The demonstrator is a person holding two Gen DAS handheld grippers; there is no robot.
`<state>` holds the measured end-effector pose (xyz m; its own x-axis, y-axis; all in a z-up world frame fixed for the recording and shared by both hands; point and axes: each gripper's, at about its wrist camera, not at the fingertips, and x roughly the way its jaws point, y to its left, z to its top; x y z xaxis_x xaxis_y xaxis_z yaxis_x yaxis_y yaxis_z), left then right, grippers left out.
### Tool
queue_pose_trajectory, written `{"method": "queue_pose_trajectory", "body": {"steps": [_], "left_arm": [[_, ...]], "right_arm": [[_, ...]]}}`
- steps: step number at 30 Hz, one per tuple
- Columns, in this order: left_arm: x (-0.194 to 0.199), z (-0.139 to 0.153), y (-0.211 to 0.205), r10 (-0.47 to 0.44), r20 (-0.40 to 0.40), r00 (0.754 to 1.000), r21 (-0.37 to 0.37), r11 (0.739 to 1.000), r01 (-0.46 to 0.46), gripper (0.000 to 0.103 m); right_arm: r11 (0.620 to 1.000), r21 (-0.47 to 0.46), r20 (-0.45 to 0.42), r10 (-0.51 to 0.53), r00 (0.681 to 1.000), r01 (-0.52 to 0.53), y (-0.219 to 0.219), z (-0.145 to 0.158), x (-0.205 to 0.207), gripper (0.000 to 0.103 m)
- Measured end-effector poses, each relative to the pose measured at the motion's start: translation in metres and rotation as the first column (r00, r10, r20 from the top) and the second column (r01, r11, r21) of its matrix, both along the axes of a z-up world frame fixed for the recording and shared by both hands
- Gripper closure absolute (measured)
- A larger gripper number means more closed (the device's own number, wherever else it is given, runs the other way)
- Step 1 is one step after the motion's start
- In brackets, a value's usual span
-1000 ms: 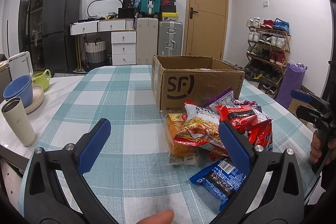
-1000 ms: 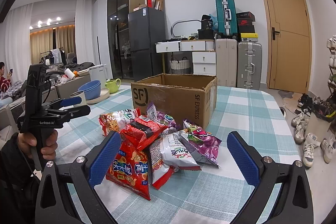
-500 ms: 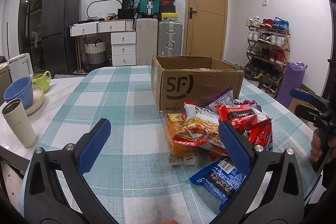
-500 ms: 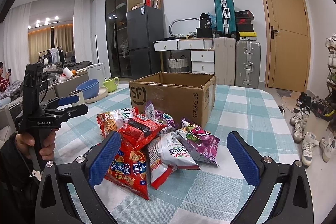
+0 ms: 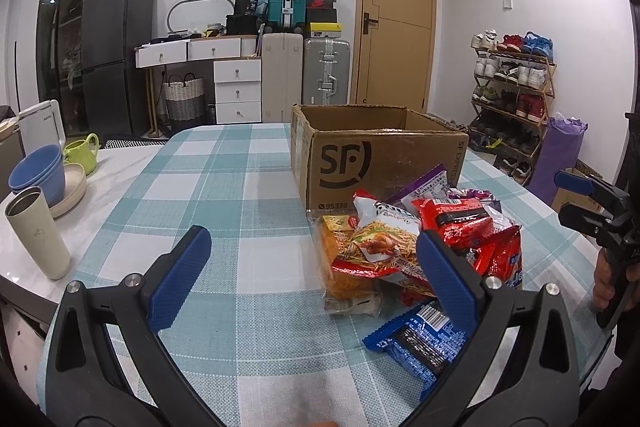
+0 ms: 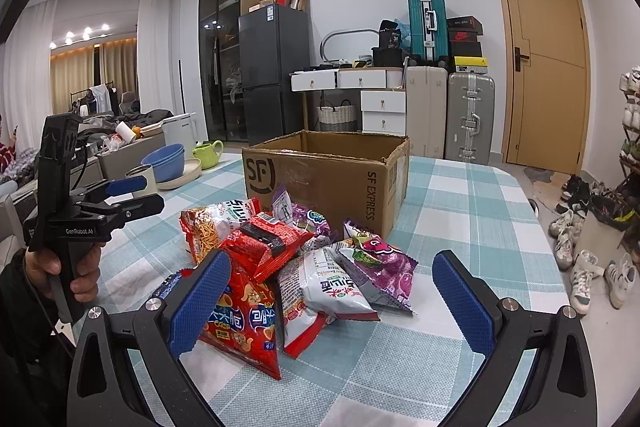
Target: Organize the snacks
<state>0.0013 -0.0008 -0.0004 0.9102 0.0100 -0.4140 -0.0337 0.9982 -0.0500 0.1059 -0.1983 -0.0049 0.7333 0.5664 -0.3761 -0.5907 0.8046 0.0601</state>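
Jaws on the left gripper (image 5: 312, 263) and right gripper (image 6: 330, 291) gape wide, empty. Snack pile (image 6: 296, 263) sits touching the cardboard box (image 6: 332, 183); overlapping slippery bags could probably slide off mid-grab.

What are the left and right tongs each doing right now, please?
Left tongs: open, holding nothing.
Right tongs: open, holding nothing.

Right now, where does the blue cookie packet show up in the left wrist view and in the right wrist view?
Left wrist view: the blue cookie packet lies flat at lower right, nearest piece of the snack pile, partly behind that gripper's right finger.
Right wrist view: only a blue corner peeks out at the pile's left edge, under the red chip bag.
Shared landmark: the cardboard box behind the pile.
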Motion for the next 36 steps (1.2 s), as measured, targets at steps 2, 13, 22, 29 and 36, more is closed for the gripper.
{"method": "queue_pose_trajectory", "body": {"steps": [2,13,22,29,36], "left_arm": [[0.001,0.000,-0.002,-0.002,-0.003,1.000,0.007,1.000,0.002,0.001],[0.002,-0.001,-0.008,-0.016,-0.002,1.000,0.022,1.000,0.016,0.001],[0.003,-0.001,-0.004,0.003,-0.022,1.000,0.014,1.000,-0.003,0.001],[0.007,-0.006,-0.007,-0.047,-0.098,0.994,-0.035,0.998,0.043,0.001],[0.000,-0.005,-0.027,-0.110,-0.121,0.987,-0.002,0.994,0.110,0.001]], "right_arm": [[1.000,0.000,-0.007,-0.001,1.000,0.001,0.000,0.000,0.001,0.000],[1.000,-0.014,-0.014,-0.013,1.000,0.013,0.002,-0.001,0.002,0.000],[0.999,-0.030,-0.032,-0.021,0.999,0.020,0.004,-0.001,0.005,0.000],[0.999,-0.035,-0.088,-0.013,0.996,0.010,0.008,0.005,0.010,0.000],[0.996,-0.058,-0.174,0.056,0.983,-0.067,0.029,0.001,0.006,0.001]]}}
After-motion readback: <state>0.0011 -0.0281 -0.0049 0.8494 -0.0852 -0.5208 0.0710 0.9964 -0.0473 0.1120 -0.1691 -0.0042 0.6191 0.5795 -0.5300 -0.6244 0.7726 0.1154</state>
